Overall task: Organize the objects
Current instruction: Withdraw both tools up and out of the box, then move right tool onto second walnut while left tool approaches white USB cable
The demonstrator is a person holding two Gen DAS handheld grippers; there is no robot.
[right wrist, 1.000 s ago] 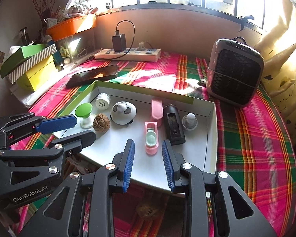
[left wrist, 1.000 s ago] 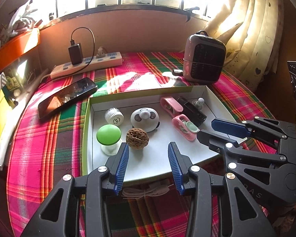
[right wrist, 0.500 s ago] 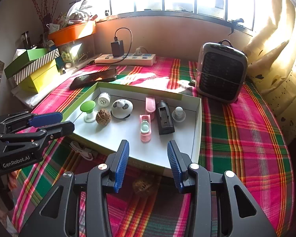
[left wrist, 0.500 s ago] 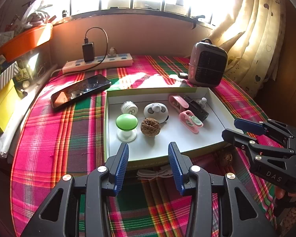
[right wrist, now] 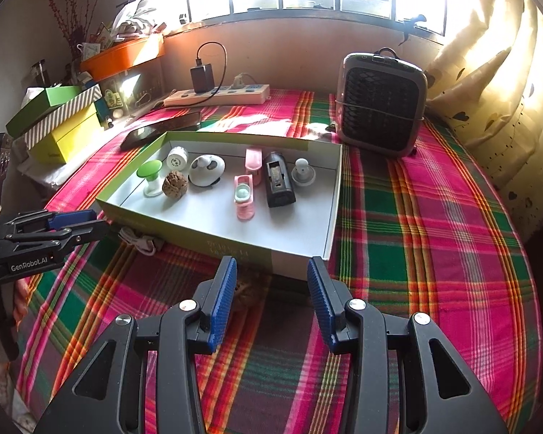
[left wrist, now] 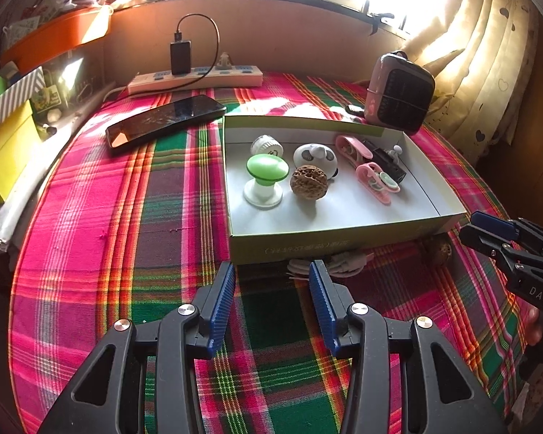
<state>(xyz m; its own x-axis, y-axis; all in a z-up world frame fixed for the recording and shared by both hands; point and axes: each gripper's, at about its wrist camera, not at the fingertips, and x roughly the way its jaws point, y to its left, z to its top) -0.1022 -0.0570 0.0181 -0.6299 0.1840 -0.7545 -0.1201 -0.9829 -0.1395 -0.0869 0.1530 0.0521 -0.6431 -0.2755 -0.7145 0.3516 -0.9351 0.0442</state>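
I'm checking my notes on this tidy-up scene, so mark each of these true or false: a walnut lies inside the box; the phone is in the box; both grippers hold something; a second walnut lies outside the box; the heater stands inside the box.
1. A walnut lies inside the box. True.
2. The phone is in the box. False: it lies on the cloth beside it.
3. Both grippers hold something. False: the left gripper and right gripper are open and empty.
4. A second walnut lies outside the box. True.
5. The heater stands inside the box. False: it stands behind it.

two walnuts (left wrist: 308, 183), two pink clips (right wrist: 244, 195), one box (right wrist: 213, 229), one phone (left wrist: 166, 119), one heater (right wrist: 380, 108)
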